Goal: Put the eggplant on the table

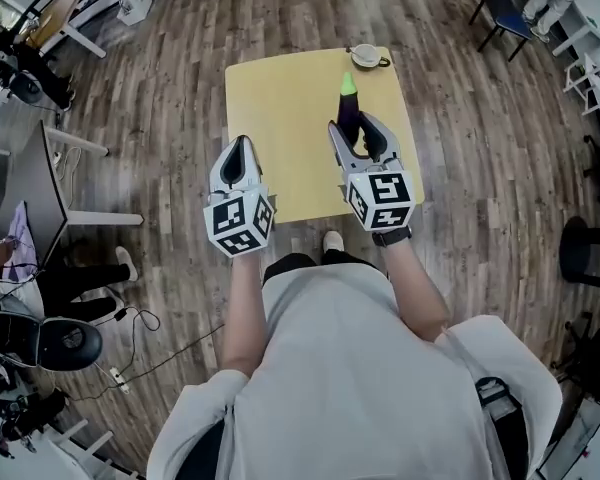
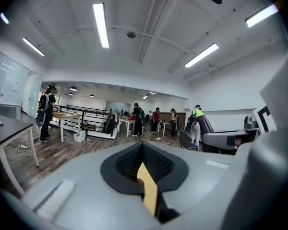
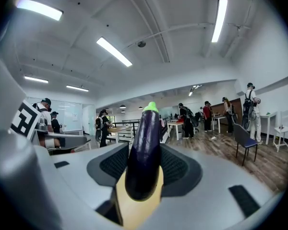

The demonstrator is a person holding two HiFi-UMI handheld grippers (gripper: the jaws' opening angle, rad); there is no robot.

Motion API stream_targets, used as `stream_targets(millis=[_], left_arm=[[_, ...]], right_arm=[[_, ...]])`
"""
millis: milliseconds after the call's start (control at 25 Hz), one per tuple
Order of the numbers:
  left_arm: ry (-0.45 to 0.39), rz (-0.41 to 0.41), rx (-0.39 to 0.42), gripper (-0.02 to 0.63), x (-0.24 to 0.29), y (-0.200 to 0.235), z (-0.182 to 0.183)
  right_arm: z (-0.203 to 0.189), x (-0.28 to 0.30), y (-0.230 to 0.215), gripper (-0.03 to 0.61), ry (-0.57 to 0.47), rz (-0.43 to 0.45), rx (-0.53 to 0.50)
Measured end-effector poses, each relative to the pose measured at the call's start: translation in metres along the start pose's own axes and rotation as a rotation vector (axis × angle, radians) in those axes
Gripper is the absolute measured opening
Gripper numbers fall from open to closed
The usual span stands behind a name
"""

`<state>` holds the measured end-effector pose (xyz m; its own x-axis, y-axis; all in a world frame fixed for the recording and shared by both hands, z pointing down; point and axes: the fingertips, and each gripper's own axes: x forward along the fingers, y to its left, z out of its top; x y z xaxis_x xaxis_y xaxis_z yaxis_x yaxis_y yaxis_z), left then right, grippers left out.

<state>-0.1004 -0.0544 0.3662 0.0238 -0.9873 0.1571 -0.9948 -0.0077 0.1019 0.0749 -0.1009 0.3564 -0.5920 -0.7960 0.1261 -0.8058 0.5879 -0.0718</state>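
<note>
A dark purple eggplant (image 1: pixel 348 108) with a green stem end stands upright in my right gripper (image 1: pixel 356 134), which is shut on its lower part above the near half of the yellow table (image 1: pixel 280 118). In the right gripper view the eggplant (image 3: pixel 144 152) rises between the dark pads, green tip uppermost, with the right gripper (image 3: pixel 143 178) clamped on it. My left gripper (image 1: pixel 242 146) hovers over the table's near left edge, jaws together and holding nothing. In the left gripper view the left gripper (image 2: pixel 142 146) shows only a thin slit with yellow table behind.
A white cup (image 1: pixel 366 56) with a handle sits at the table's far edge. A dark chair (image 1: pixel 500 8) stands at the back right, a grey desk (image 1: pixel 35 183) at the left. Several people (image 2: pixel 137 119) and tables fill the room beyond.
</note>
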Motion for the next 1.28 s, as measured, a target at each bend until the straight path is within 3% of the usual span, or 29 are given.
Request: stream_targets(millis=[760,1280], left_arm=[[0.11,-0.07,0.004,0.008,0.072,0.036,-0.039],[0.203,-0.079,-0.044,0.008,0.106,0.049,-0.081]], right_arm=[[-0.068,0.075,-0.022,0.207,0.2,-0.029,0.028],[-0.112,0.12,-0.028,0.207,0.345,0.04,-0.027]])
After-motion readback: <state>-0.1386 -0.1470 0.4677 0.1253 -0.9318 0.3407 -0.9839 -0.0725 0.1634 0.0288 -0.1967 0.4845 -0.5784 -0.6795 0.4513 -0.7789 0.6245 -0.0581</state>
